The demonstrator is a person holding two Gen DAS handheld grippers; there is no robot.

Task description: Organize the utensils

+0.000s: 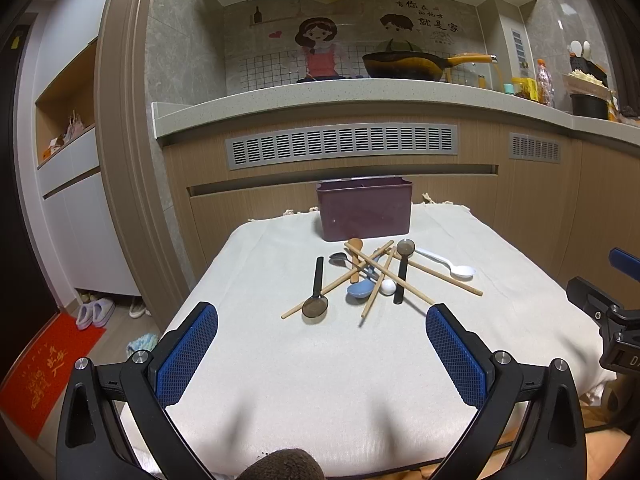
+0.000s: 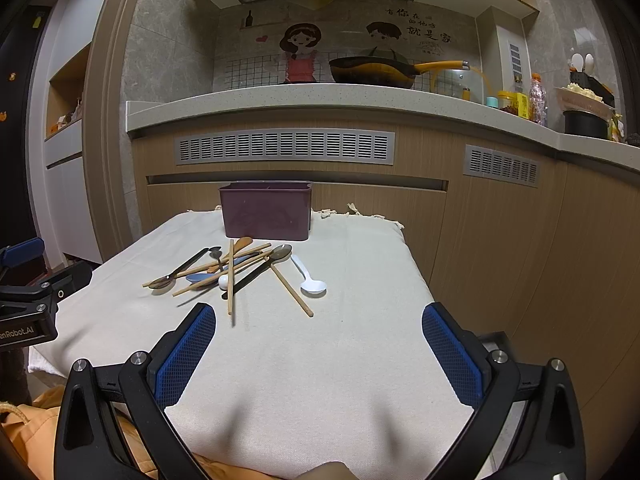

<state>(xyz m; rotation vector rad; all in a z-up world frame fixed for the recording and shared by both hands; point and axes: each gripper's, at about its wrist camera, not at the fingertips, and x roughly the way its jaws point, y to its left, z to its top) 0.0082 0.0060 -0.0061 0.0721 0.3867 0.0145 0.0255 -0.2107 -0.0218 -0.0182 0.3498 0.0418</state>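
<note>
1. Utensils lie in a crossed pile [image 1: 372,276] at the middle of the cloth-covered tabletop [image 1: 280,360], just near of the maroon holder [image 1: 365,210], which looks empty from here.
2. Both the left gripper [image 1: 322,356] and the right gripper [image 2: 319,354] hover over the near cloth with jaws spread wide, holding nothing.
3. Risk: chopsticks [image 1: 390,274] overlap the spoons, so lifting one may drag or flick its neighbours.
4. The white spoon [image 2: 310,280] lies apart on the right, likely the safest first pick.
5. The holder stands at the far edge; a hard push could tip it off.
6. Open cloth near and on both sides gives approach room.
</note>
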